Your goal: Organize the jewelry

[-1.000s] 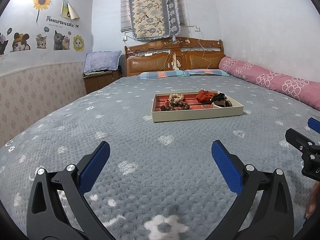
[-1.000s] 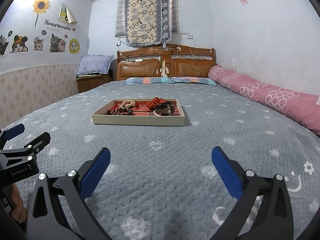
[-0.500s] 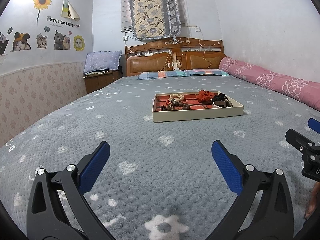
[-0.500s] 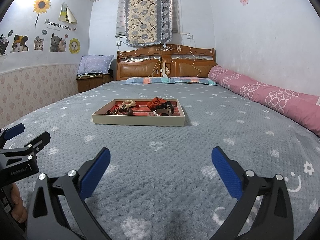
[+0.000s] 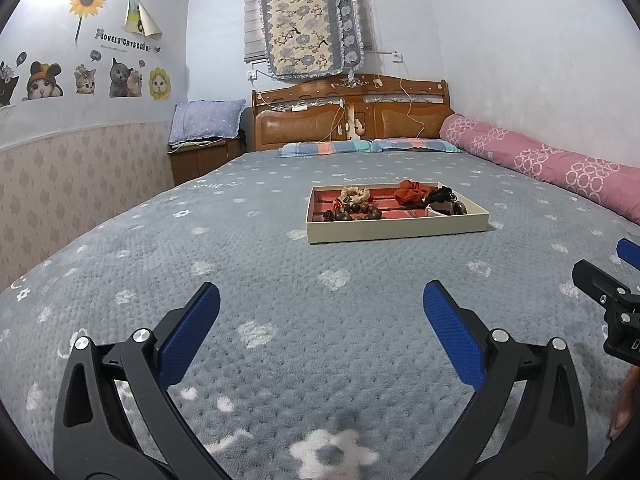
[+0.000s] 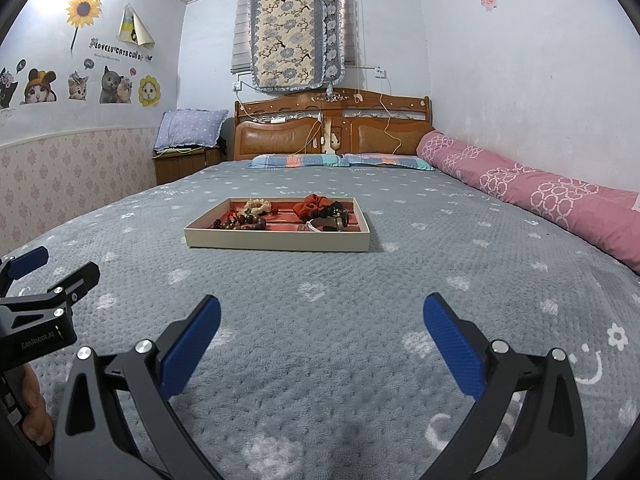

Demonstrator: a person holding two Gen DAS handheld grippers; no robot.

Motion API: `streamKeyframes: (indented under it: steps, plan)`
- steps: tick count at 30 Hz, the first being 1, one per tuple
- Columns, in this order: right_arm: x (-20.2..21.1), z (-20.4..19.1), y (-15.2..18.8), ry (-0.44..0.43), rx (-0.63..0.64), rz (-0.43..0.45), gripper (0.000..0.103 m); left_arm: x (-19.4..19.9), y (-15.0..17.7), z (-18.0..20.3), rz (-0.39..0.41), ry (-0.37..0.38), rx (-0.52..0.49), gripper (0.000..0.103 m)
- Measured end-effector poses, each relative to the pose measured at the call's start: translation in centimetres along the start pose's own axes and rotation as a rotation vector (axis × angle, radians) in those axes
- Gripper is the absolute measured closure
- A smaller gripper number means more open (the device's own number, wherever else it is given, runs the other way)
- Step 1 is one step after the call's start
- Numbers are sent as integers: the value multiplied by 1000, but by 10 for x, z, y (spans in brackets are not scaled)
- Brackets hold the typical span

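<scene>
A cream tray (image 5: 396, 231) (image 6: 276, 242) with a red lining sits mid-bed, well ahead of both grippers. Inside lie a dark bead bracelet (image 5: 356, 213) (image 6: 240, 222), a pale bead bracelet (image 5: 354, 193) (image 6: 258, 205), a red scrunchie (image 5: 412, 192) (image 6: 314, 204), a black scrunchie (image 5: 440, 195) (image 6: 334, 211) and a watch-like band (image 5: 442, 210) (image 6: 324, 224). My left gripper (image 5: 320, 304) is open and empty over the blanket; it shows again at the left edge of the right wrist view (image 6: 52, 268). My right gripper (image 6: 322, 314) is open and empty, its tips visible at the right edge (image 5: 608, 268).
The grey blanket (image 5: 240, 264) with white hearts and flowers covers the whole bed. A pink rolled quilt (image 6: 540, 196) lies along the right wall. Pillows (image 5: 368, 147) rest against the wooden headboard (image 5: 352, 116). A nightstand (image 5: 200, 158) stands at the back left.
</scene>
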State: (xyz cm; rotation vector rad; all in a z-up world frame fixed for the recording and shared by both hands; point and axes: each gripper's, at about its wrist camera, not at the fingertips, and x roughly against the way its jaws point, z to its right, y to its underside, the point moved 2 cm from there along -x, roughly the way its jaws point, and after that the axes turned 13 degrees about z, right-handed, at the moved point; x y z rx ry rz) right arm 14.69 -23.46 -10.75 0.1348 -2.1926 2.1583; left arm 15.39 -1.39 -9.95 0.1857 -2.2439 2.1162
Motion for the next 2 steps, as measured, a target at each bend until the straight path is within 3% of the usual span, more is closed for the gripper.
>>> streamKeyframes:
  steps: [2]
  plan:
    - [0, 0, 0, 0, 0, 0, 4, 0, 0, 0, 0, 0, -1, 5]
